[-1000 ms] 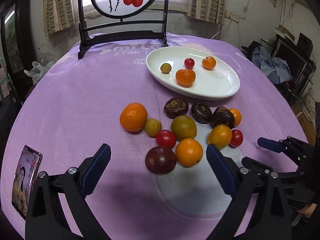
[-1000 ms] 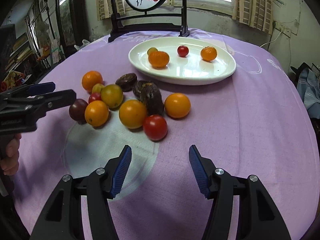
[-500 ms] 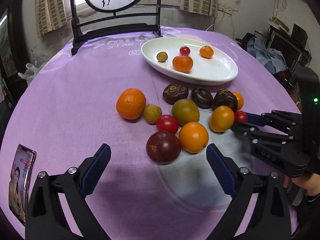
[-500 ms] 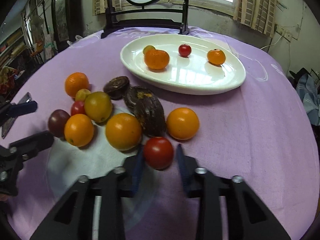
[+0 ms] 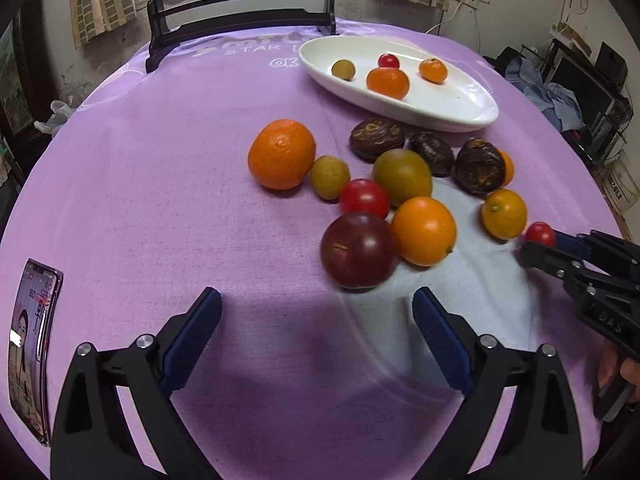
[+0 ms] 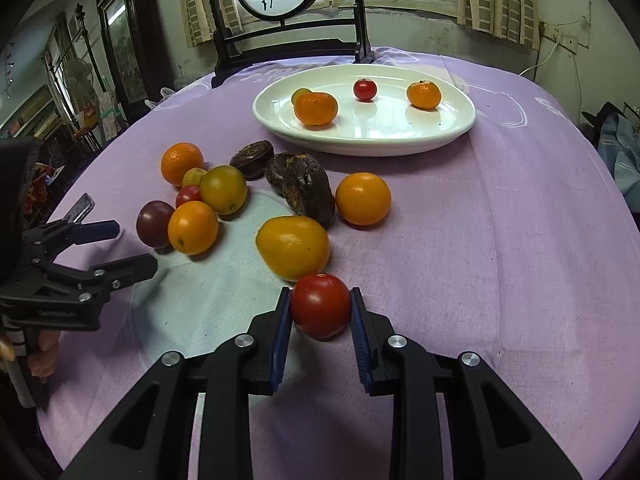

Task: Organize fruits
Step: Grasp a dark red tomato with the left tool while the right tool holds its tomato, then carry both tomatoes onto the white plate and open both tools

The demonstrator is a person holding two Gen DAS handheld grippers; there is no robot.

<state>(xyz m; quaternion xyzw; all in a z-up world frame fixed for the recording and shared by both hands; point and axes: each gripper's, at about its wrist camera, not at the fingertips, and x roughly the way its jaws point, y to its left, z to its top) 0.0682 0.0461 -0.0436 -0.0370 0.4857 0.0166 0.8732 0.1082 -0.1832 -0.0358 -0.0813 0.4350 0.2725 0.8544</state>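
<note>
My right gripper (image 6: 319, 306) is shut on a red cherry tomato (image 6: 320, 305), just above the purple cloth; it also shows in the left wrist view (image 5: 540, 234). Loose fruits lie in a cluster on the cloth: an orange (image 5: 281, 153), a dark plum (image 5: 357, 250), dark wrinkled passion fruits (image 6: 302, 186), yellow-orange fruits (image 6: 293, 246). A white oval plate (image 6: 452, 136) at the back holds several small fruits. My left gripper (image 5: 316, 318) is open and empty, just short of the plum.
A dark wooden screen stand (image 6: 286, 46) stands behind the plate. A phone (image 5: 30, 360) lies on the cloth at the left. The round table's edge drops away on all sides.
My right gripper moved forward and shut on the red cherry tomato. My left gripper stayed open and moved closer to the fruit cluster.
</note>
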